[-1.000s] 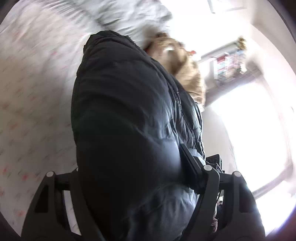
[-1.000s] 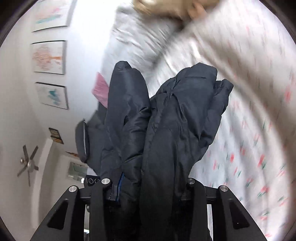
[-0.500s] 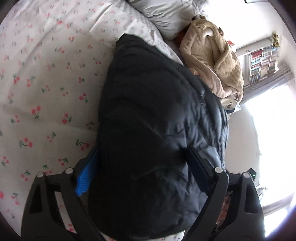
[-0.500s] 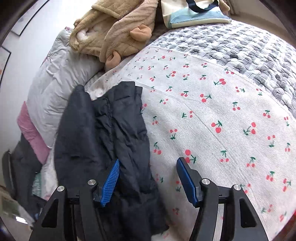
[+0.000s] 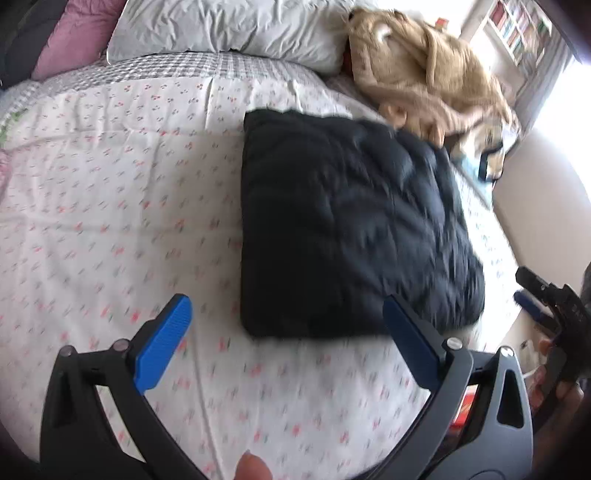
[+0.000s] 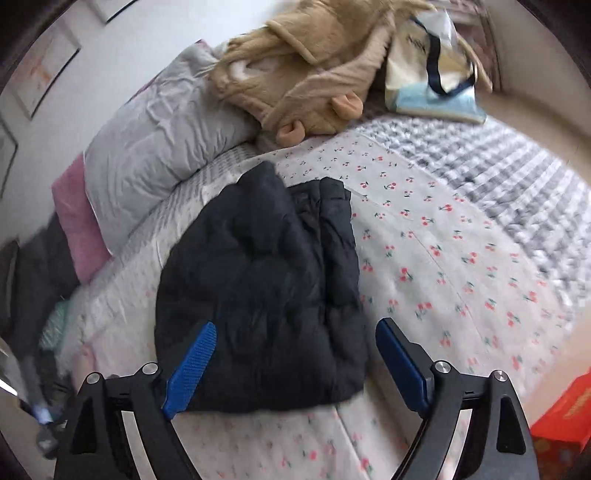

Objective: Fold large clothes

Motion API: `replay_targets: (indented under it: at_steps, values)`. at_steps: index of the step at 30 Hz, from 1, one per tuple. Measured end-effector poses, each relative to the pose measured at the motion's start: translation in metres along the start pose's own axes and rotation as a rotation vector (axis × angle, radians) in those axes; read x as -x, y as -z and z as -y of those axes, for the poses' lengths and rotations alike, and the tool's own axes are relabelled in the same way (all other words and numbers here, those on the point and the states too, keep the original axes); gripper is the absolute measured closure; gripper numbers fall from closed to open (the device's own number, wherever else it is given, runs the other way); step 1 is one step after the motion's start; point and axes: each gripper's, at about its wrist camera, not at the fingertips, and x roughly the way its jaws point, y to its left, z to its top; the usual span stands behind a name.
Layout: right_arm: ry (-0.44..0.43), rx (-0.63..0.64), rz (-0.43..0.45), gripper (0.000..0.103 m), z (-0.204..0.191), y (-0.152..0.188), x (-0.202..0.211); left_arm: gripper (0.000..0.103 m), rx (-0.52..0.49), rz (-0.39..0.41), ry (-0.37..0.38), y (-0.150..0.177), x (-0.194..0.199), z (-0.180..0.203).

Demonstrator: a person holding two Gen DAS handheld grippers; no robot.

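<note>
The bed [image 5: 110,229], spread with a cherry-print sheet, carried a grey pillow [image 5: 229,29] and a tan fleece garment [image 5: 436,77] at its head. The left hand-held gripper [image 5: 284,332] hung released over bare sheet, its jaws just opened off the jacket [image 5: 351,229]. That dark padded jacket, bunched between both grippers a second before, lay folded flat. The right hand-held gripper [image 6: 295,358] had likewise opened, empty above it. The fold looked finished.

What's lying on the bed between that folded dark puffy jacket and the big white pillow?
Nothing: the left wrist view shows only bare cherry-print sheet and grey checked quilt between the folded dark puffer jacket and white pillow.
</note>
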Motion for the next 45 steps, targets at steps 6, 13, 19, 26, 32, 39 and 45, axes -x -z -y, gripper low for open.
replay_targets:
  at_steps: [6, 13, 19, 26, 32, 39, 45]
  values:
    - [0.086, 0.183, -0.008, 0.013, -0.032, 0.061, 0.018, 0.0, -0.094, 0.036, -0.096, 0.052, 0.027, 0.025]
    - [0.222, 0.233, 0.037, 0.013, -0.034, 0.105, -0.005, 0.0, -0.119, 0.037, -0.176, 0.097, 0.005, 0.023]
    - [0.263, 0.325, -0.048, 0.013, -0.052, 0.121, -0.033, 0.0, -0.122, 0.009, -0.178, 0.109, -0.005, 0.017]
    - [0.246, 0.307, -0.077, 0.013, -0.053, 0.128, -0.038, 0.0, -0.133, 0.018, -0.164, 0.109, -0.004, 0.024]
    - [0.235, 0.295, -0.091, 0.013, -0.051, 0.13, -0.038, 0.0, -0.142, 0.013, -0.16, 0.111, -0.006, 0.03]
    - [0.226, 0.285, -0.094, 0.013, -0.049, 0.13, -0.037, 0.0, -0.145, 0.011, -0.157, 0.113, -0.007, 0.033]
    - [0.224, 0.282, -0.093, 0.013, -0.048, 0.13, -0.036, 0.0, -0.145, 0.005, -0.155, 0.113, -0.009, 0.033]
